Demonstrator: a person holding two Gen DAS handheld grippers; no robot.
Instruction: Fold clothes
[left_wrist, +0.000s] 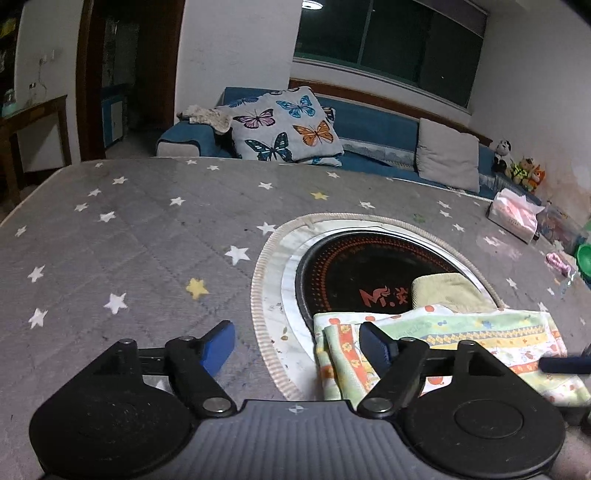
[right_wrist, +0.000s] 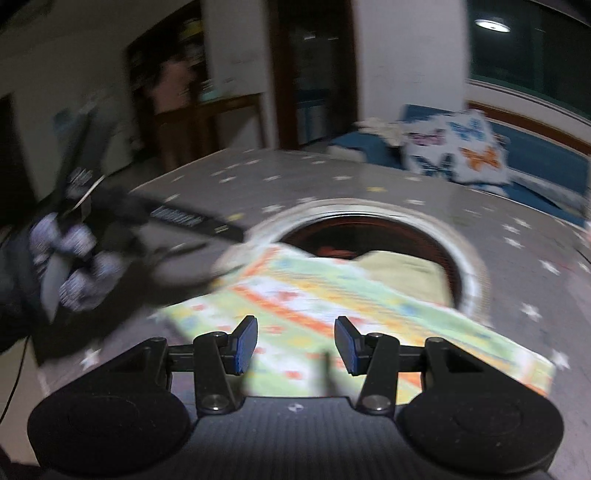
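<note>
Cloth: patterned green, orange and white cloth (left_wrist: 461, 339), folded, lying on the table at the 5 o'clock edge of the round opening.
Left gripper (left_wrist: 299, 345): fingers spread wide, nothing between them; the right-hand finger sits over the cloth's left edge.
Right gripper (right_wrist: 295, 345): fingers apart, gripping nothing, above the cloth's near edge; the view is blurred.
Table (left_wrist: 129, 240): grey star-printed cover with a round opening (left_wrist: 369, 273); a pale yellow towel (left_wrist: 447, 291) lies at 12 o'clock of the cloth.

towel (right_wrist: 332, 295): print smeared by blur
gloved hand (right_wrist: 70, 266): blurred, left of towel
cooktop (left_wrist: 369, 273): partly hidden under towel
</note>
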